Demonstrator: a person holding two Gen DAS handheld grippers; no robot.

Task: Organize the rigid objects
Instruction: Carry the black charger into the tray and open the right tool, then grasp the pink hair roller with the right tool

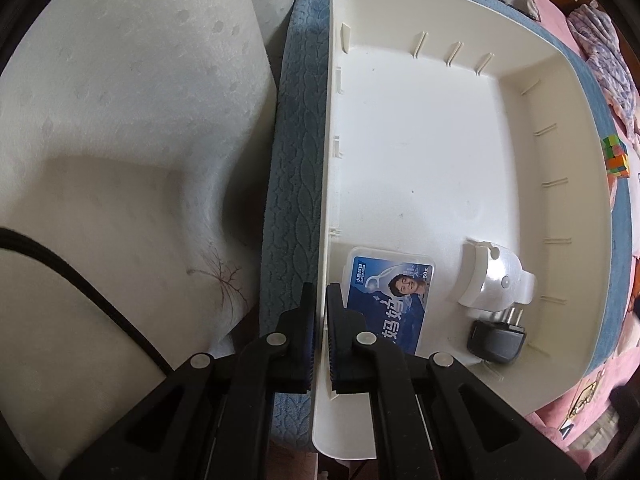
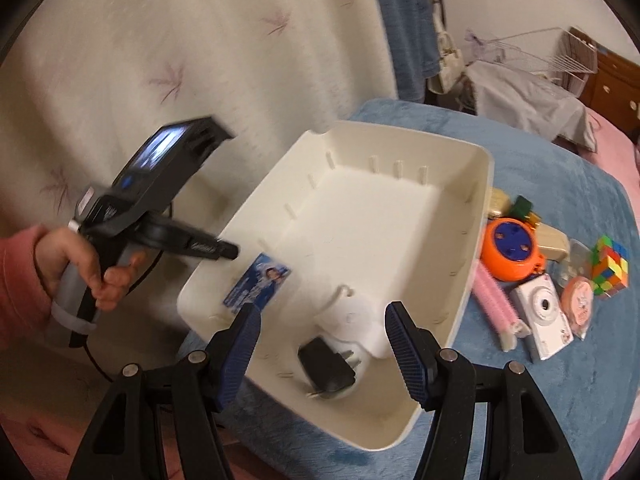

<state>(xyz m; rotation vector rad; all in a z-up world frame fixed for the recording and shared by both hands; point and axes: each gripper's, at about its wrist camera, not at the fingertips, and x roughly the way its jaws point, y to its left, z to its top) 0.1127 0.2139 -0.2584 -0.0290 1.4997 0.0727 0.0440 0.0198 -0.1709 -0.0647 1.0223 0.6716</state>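
Observation:
A white plastic bin (image 1: 576, 184) lies on a blue blanket. My left gripper (image 1: 319, 332) is shut on the bin's left wall, one finger inside and one outside. In the bin lie a blue floss box (image 1: 390, 300), a white plastic device (image 1: 496, 280) and a black charger plug (image 1: 496, 342). In the right wrist view my right gripper (image 2: 322, 354) is open and empty above the bin's (image 2: 472, 256) near end, over the charger (image 2: 326, 368) and white device (image 2: 356, 320). The floss box (image 2: 258, 284) lies by the bin's left wall. The left gripper (image 2: 228, 252) shows there, hand-held.
On the blanket (image 2: 560, 400) right of the bin lie an orange round toy (image 2: 510, 252), a pink roller (image 2: 496, 308), a white camera (image 2: 544, 320), a pink round case (image 2: 578, 304) and a colour cube (image 2: 610, 266). A white flowered sheet (image 2: 200, 60) hangs to the left.

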